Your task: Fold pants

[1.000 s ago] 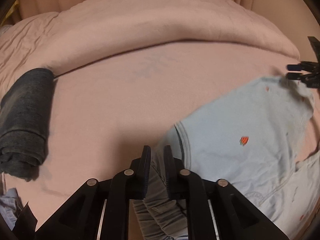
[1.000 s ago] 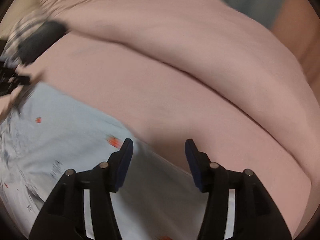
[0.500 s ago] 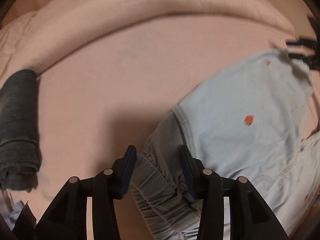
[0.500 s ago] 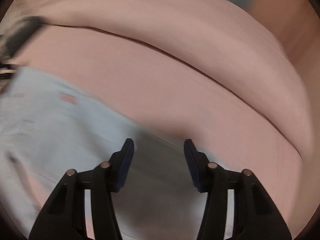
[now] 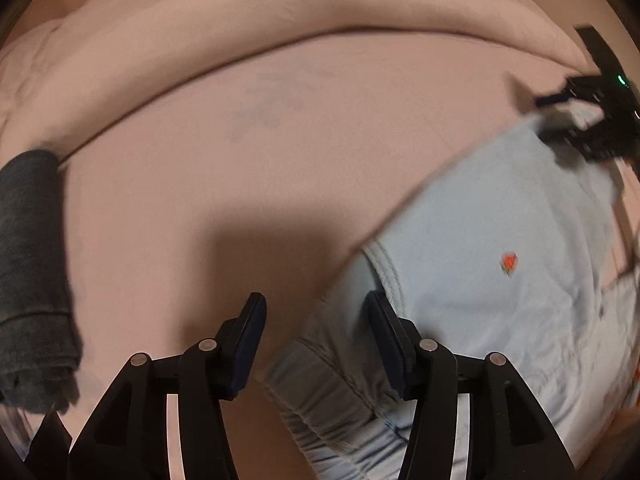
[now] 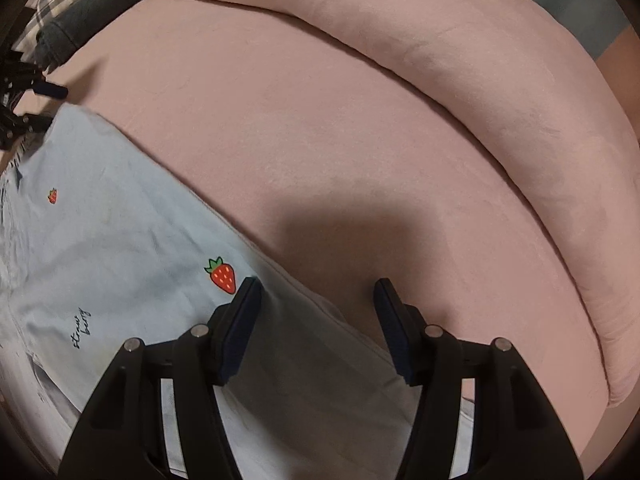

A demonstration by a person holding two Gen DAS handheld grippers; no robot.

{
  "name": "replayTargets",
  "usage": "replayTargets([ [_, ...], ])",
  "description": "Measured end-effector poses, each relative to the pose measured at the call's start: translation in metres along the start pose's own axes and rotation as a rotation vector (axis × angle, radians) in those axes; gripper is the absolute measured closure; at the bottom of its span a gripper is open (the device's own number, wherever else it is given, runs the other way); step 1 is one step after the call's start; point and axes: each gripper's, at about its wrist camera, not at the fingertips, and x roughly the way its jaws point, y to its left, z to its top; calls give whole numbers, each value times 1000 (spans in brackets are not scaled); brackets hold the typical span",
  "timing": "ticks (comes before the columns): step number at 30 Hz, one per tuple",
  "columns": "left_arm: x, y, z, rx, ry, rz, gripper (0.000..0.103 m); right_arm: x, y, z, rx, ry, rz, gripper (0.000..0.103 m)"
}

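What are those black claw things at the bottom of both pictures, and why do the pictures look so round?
Those claws are grippers, tongs with two fingers. A person holds one in each hand. Each carries a small camera with a bulging lens, which bends everything round.

One picture looks past the left gripper, the other past the right gripper. Each also shows up at the edge of the other's picture.

Below lies a pink bed with light blue pants that have little strawberries on them. A rolled dark grey garment lies to the side.

The left gripper's jaws are opening over the pants' gathered waistband. The right gripper is open too. Neither holds anything.
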Motion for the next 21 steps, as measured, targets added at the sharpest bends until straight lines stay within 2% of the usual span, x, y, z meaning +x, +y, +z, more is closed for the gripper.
replayTargets([
  [2, 9, -6, -3, 26, 30, 11, 51, 2, -7, -1, -5, 3, 8, 45],
  [3, 9, -7, -2, 24, 26, -6, 63, 3, -8, -3, 5, 3, 16, 46],
  [4, 5, -10, -6, 26, 19, -31, 74, -2, -2, -20, 11, 3, 23, 47],
  [5, 3, -14, -7, 45, 4, -22, 76, 6, -12, -13, 12, 2, 33, 54],
  [6, 3, -17, -9, 63, 0, -22, 86, 5, -12, -16, 3, -2, 41, 65],
  [7, 2, -24, -7, 87, -7, -20, 89, 3, -8, -17, -23, -9, 38, 72],
  [8, 1, -29, -8, 107, -19, -3, 89, 2, -8, -19, -47, -11, 27, 84],
  [9, -5, -29, -13, 104, -31, 7, 90, -1, -4, -21, -77, -12, 10, 91],
  [12, -21, -43, -27, 81, -118, 59, 91, -5, 10, -28, -126, -23, -63, 97],
  [16, -52, -59, -37, 59, -256, 203, 91, -25, 23, -35, -105, -97, -139, 99],
  [19, -63, -72, -64, 96, -285, 271, 91, -67, 42, -61, -81, -199, -205, 99],
  [21, -71, -80, -81, 125, -332, 325, 91, -92, 50, -77, -77, -258, -240, 99],
])
